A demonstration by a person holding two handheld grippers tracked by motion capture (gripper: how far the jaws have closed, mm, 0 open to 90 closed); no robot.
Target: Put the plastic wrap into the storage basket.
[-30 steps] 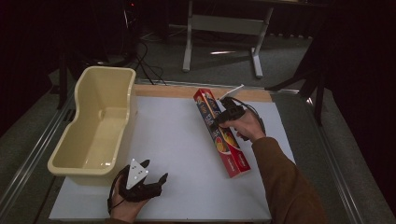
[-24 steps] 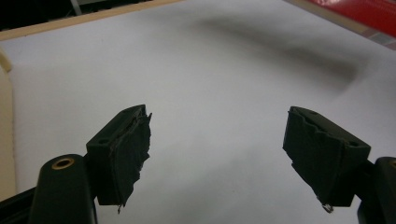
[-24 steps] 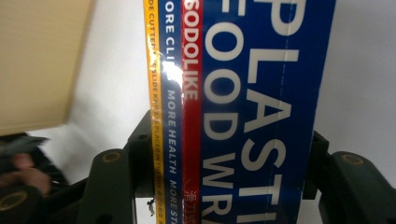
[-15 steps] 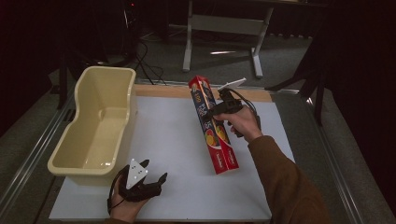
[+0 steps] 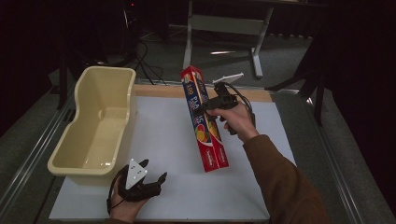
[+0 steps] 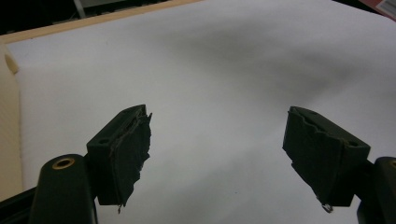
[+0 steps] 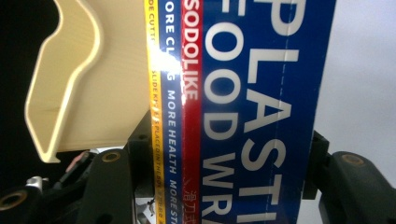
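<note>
Your right gripper [image 5: 211, 105] is clamped across the long plastic wrap box [image 5: 204, 119], gripping it toward its far, upper end; in the right gripper view the jaws press on both long sides of the box [image 7: 243, 112], with the cream tub [image 7: 88, 79] showing beyond it. From the high view the box looks tilted, far end raised and near end low over or resting on the white surface [image 5: 168, 135], just right of the middle; I cannot tell whether that near end is touching. Your left gripper [image 5: 149, 183] sits released near the front edge, jaws wide apart over bare white sheet, close beside the tub's [image 5: 74, 161] near corner. The likely step is carrying the box leftward to the tub. Because you hold it away from its middle, the long free end will want to swing and droop, so keep your grip firm and lift until the low end is well above the tub's rim before you cross over. Turn your wrist so the box lines up with the tub's long axis, or it may catch on the walls. Lower it inside and only then let go. Keep your left gripper out of its path.
</note>
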